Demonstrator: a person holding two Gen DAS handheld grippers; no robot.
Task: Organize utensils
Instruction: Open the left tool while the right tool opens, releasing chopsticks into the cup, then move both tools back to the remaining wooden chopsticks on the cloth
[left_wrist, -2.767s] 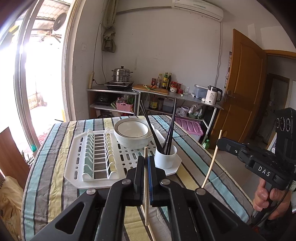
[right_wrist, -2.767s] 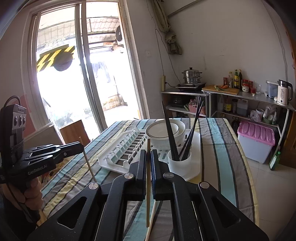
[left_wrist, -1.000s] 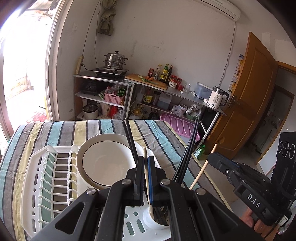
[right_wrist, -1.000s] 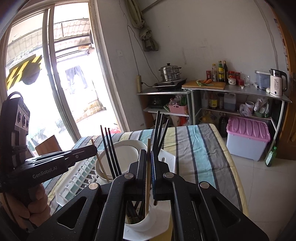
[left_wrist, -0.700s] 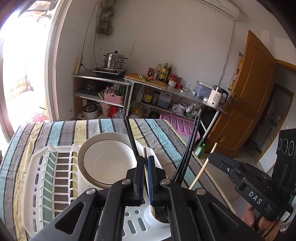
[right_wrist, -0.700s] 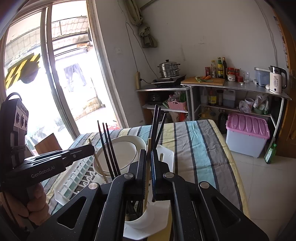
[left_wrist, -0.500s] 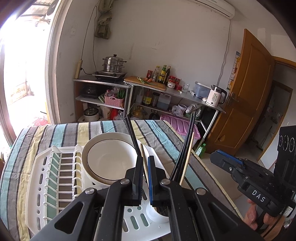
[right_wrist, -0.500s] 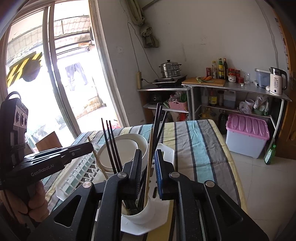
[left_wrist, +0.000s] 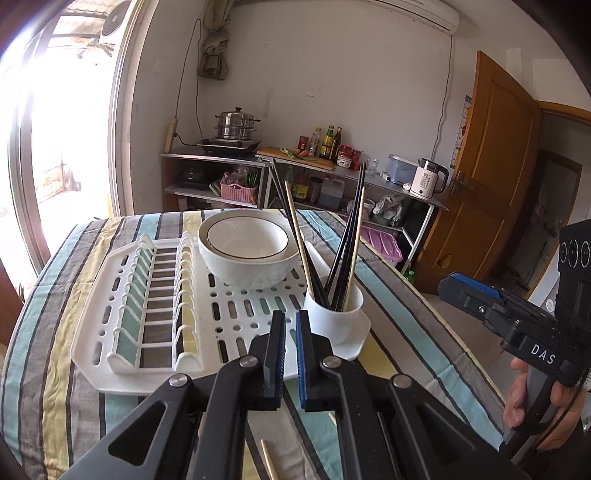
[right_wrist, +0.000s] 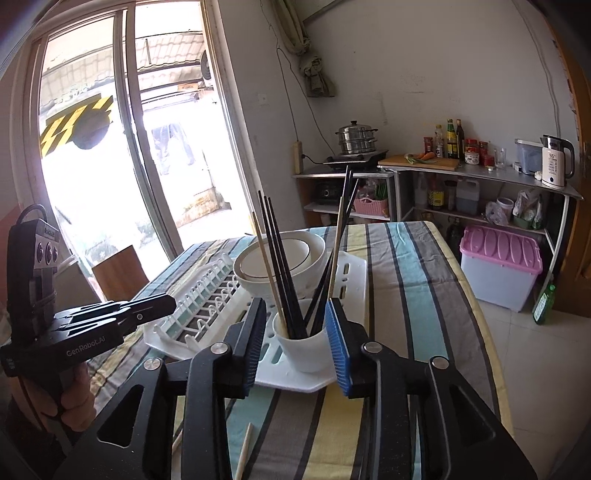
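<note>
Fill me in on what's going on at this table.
A person is sorting chopsticks into the white cup on the drying rack, with a handheld gripper in each hand. Two wooden chopsticks stand in the cup among the black chopsticks. The right gripper has nothing between its jaws, which are opening. The left gripper is nearly shut and empty. More wooden chopsticks lie on the striped tablecloth nearby, not yet collected.
</note>
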